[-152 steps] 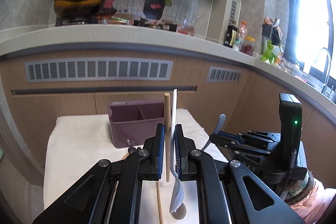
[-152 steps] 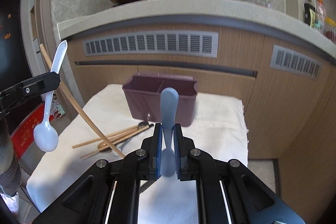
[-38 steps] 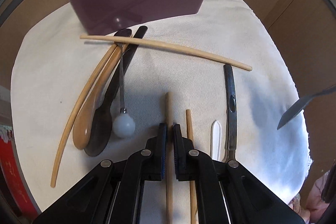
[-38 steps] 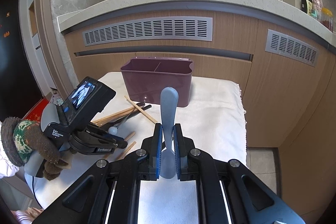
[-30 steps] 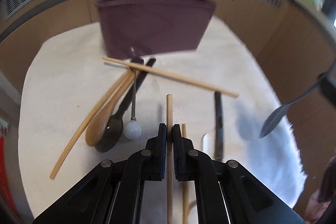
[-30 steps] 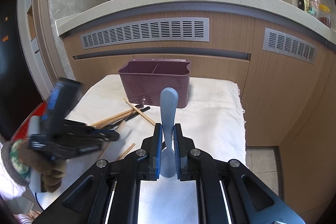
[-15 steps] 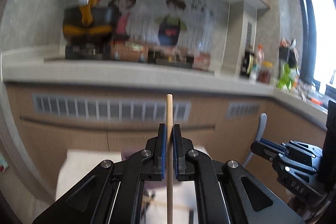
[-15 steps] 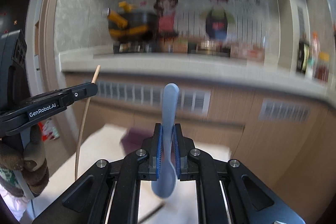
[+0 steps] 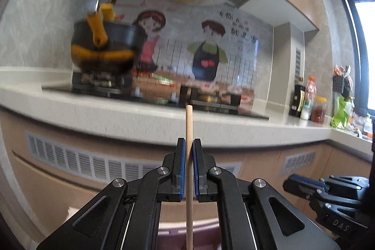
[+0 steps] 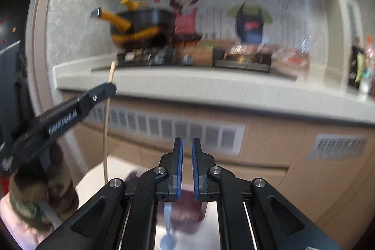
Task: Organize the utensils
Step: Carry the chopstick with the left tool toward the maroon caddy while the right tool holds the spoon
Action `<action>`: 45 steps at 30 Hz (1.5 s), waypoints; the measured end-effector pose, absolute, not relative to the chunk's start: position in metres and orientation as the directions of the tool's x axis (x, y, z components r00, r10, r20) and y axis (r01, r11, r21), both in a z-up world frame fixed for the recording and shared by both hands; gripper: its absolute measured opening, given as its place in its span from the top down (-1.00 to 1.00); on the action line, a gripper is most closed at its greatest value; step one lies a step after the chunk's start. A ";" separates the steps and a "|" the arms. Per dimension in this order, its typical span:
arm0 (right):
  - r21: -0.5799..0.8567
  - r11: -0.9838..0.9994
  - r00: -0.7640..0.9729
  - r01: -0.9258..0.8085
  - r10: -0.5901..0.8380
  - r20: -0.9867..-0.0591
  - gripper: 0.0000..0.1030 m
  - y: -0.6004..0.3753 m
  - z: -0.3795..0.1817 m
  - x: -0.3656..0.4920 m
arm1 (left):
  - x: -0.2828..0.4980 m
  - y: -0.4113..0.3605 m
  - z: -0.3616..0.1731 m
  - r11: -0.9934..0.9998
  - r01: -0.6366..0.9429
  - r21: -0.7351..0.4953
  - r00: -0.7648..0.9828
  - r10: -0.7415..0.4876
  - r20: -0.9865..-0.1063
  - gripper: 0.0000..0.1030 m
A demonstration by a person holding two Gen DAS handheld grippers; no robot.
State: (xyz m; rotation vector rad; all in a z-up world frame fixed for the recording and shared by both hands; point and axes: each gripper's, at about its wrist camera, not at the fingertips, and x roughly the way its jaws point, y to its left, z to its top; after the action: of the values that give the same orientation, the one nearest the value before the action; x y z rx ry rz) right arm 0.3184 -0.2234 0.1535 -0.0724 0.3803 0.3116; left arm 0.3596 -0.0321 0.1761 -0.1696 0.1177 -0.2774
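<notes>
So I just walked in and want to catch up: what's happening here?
A person holds a gripper in each hand and is sorting utensils. The left gripper is shut on a chopstick, held upright. The right gripper is shut with nothing between its pads. A blue spoon shows below it, by the purple holder. Whether the spoon is inside is unclear.

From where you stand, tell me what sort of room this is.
A home kitchen, most likely: a black pan with orange handle sits on a stove on the countertop, with condiment jars by the window.
</notes>
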 end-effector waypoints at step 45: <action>-0.158 0.690 0.498 -0.707 0.327 -0.803 0.92 -0.075 -0.033 0.338 | 0.283 0.088 0.070 0.949 0.138 -0.284 0.923 -0.227 -0.310 0.89</action>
State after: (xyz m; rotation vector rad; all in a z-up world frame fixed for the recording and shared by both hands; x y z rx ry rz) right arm 0.3375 -0.0748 -0.0334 -0.5127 0.8327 0.6596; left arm 0.2830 0.0879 0.0704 -0.2616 0.3469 -0.1892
